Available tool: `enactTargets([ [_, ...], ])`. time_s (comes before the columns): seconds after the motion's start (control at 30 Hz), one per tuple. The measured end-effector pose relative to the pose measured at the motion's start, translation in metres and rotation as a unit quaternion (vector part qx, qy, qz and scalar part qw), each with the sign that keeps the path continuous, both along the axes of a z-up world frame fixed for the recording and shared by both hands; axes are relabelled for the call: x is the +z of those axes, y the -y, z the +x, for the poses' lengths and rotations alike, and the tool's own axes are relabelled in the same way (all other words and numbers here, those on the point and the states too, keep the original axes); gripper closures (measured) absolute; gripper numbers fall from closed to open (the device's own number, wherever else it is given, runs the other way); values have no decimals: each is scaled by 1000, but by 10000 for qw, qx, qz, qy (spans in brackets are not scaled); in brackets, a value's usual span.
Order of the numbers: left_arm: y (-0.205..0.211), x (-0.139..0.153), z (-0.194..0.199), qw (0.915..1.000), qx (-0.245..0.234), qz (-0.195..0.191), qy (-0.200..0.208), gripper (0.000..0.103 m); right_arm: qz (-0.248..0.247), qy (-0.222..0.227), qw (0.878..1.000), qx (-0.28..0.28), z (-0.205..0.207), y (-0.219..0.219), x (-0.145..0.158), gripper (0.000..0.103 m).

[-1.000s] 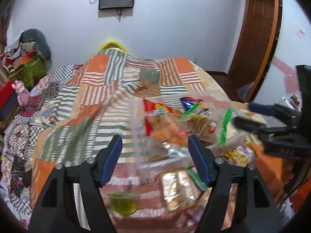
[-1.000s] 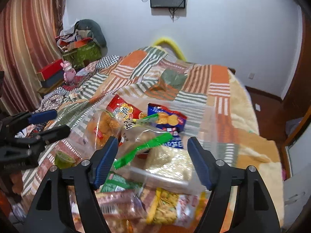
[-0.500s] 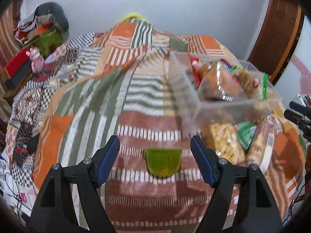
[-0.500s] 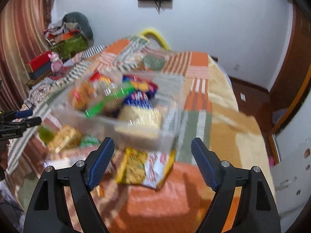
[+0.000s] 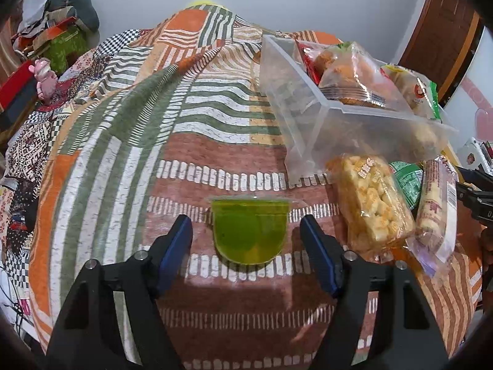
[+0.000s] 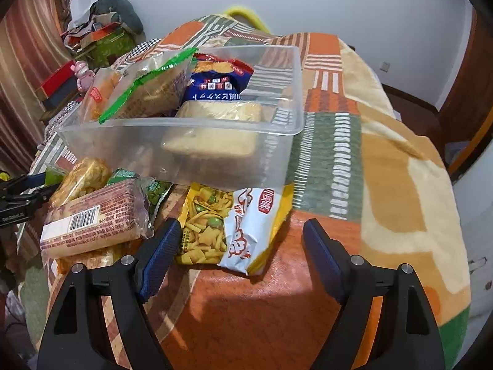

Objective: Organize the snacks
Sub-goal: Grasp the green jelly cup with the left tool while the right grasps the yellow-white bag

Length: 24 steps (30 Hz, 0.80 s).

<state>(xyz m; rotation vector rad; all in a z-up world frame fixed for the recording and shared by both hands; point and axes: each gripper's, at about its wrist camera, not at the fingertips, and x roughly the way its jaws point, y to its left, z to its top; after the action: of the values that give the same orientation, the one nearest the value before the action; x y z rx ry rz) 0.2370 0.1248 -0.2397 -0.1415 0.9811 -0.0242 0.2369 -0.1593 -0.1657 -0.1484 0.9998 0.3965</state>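
A green jelly cup (image 5: 250,231) lies on the patchwork blanket, between the fingers of my open left gripper (image 5: 246,240), not touched. A clear plastic bin (image 5: 311,129) holding several snack bags stands to its right; it also shows in the right wrist view (image 6: 215,151). My right gripper (image 6: 238,243) is open and empty, its fingers either side of a yellow and white snack-mix bag (image 6: 234,225) that lies in front of the bin. A puffed-snack bag (image 5: 369,203) and a long wafer pack (image 6: 92,219) lie beside the bin.
The bed's blanket (image 5: 123,141) stretches bare to the left of the bin. A pink toy (image 5: 46,77) and piled boxes (image 5: 58,43) sit beyond the bed's left side. A wooden door (image 5: 443,30) is at the right. The bed edge drops off at the right (image 6: 456,215).
Both grippers have dropped lower and drawn back toward the bed's near end. The left one now frames the jelly cup closely. The right one now frames the snack-mix bag.
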Motion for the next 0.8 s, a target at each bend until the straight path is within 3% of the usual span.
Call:
enactTargets([
  [0.07, 2, -3, 3, 10000, -4, 7, -36, 40, 33, -62, 10000, 15, 1, 0, -4, 26],
  [0.2, 5, -3, 7, 10000, -4, 64, 16, 54, 47, -54, 10000, 23, -3, 2, -5, 49],
  [0.43, 5, 4, 1, 9999, 66, 63, 134, 57, 91, 22, 9999, -47, -4, 4, -1, 66],
  [0.5, 4, 10, -4, 9998, 81, 47, 184, 57, 135, 27, 9999, -72, -6, 7, 1, 75],
  [0.8, 5, 55, -23, 9978, 97, 119, 642, 57, 247, 198, 9995, -59, -17, 19, 18, 82],
])
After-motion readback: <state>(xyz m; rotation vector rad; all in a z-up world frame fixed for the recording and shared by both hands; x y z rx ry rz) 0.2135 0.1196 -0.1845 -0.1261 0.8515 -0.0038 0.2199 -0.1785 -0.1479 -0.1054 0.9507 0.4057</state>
